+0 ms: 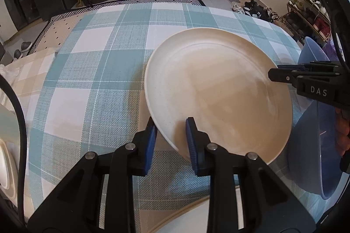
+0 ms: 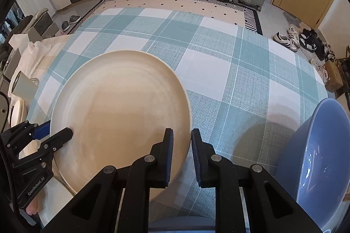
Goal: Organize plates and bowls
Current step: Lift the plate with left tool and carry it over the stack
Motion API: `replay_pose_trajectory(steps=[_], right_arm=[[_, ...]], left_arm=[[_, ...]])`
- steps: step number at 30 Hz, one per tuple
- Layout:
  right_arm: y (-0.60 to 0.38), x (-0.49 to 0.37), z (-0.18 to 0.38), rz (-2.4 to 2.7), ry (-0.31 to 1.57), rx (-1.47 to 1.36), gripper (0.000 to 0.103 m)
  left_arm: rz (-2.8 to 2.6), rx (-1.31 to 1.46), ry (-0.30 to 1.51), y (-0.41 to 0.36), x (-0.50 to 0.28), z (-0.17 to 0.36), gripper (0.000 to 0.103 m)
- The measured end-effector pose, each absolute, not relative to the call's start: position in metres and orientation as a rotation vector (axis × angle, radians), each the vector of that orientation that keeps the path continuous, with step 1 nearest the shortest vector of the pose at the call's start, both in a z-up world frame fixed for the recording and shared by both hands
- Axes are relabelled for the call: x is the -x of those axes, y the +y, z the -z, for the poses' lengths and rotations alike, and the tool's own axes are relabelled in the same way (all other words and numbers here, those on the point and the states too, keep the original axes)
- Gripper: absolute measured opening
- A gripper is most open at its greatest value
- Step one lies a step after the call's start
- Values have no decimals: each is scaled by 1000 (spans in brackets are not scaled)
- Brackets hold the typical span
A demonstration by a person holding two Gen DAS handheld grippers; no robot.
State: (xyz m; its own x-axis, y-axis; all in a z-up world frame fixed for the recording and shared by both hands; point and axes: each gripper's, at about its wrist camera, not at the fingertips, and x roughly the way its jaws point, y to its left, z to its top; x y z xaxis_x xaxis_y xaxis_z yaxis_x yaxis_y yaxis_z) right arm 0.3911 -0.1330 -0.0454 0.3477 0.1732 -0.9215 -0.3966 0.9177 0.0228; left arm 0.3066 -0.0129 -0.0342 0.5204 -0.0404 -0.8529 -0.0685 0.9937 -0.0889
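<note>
A large cream plate is held above the checked tablecloth. It also shows in the right wrist view. My left gripper is shut on the plate's near-left rim, one pad above and one below. My right gripper is shut on the plate's right rim. The right gripper reaches in from the right in the left wrist view. The left gripper reaches in from the left in the right wrist view. A blue bowl sits at the right of the table.
The table has a teal and white checked cloth. Another white dish lies at the far left edge, and a pale rim shows below my left gripper. A cup lies at the table's left. Shoes and suitcases stand beyond.
</note>
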Motion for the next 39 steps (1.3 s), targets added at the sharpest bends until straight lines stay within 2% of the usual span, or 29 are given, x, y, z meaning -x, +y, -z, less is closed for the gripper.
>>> replay_pose_trajectory(steps=[26,39], right_arm=[[-118,-305,-24,-450,991,211,17],[-119,-253,-46,-469,939,202,17]], left_arm=[[-65,109,856,-4,-200,-48,24],[-58,102,803,-11,-137,-70,24]])
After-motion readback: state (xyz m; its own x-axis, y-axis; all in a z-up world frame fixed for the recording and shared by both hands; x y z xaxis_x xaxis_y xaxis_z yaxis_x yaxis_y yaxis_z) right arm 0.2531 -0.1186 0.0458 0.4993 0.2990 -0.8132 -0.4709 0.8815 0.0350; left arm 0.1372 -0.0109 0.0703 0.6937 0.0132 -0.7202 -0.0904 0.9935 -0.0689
